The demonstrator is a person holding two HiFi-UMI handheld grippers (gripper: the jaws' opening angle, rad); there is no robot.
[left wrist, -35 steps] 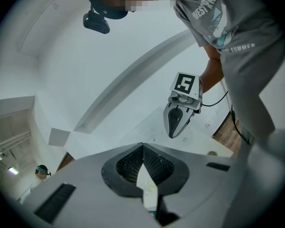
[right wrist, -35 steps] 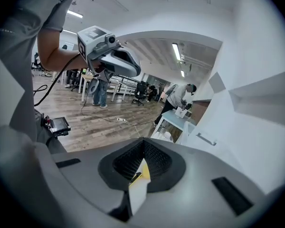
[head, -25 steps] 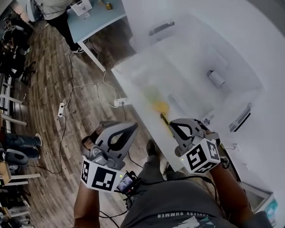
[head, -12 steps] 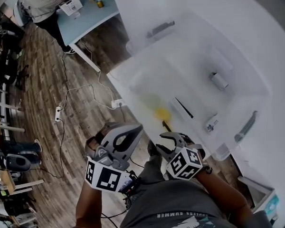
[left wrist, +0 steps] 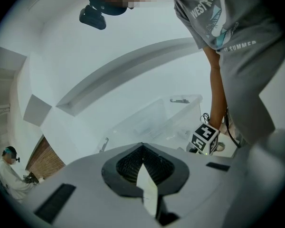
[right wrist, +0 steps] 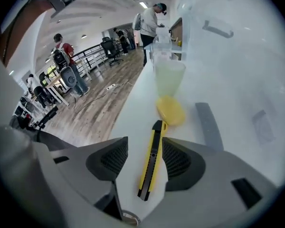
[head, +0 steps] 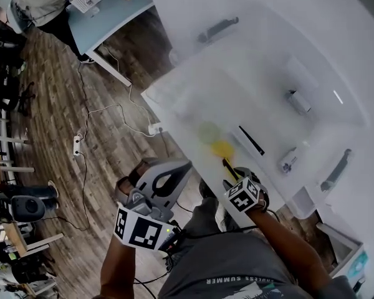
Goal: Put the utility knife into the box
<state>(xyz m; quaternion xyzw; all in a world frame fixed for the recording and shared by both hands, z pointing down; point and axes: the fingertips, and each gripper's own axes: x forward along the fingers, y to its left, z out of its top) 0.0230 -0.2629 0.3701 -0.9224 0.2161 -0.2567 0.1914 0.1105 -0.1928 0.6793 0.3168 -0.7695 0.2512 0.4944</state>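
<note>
The yellow and black utility knife (right wrist: 151,160) lies flat on the white table (head: 193,142), near its front edge (head: 227,166). My right gripper (right wrist: 145,142) points steeply down over it (head: 235,178); its jaws have just been opening and now stand open, with the knife between the pads and untouched. The clear plastic box (head: 262,61) with grey handles sits further back on the table. My left gripper (head: 183,165) hangs off the table's left side over the floor, shut on nothing (left wrist: 142,146). The box (left wrist: 156,120) is also in the left gripper view.
A yellow lid (head: 221,148) and a translucent cup (head: 207,131) stand just beyond the knife. Several small items lie in the box, among them a grey cylinder (head: 297,101). Cables and a power strip (head: 77,146) lie on the wooden floor at left. A person (head: 40,2) stands by a blue table.
My right gripper has dropped to the table edge, tipped downward over the knife, and opened. The left gripper has drifted slightly right and down.
</note>
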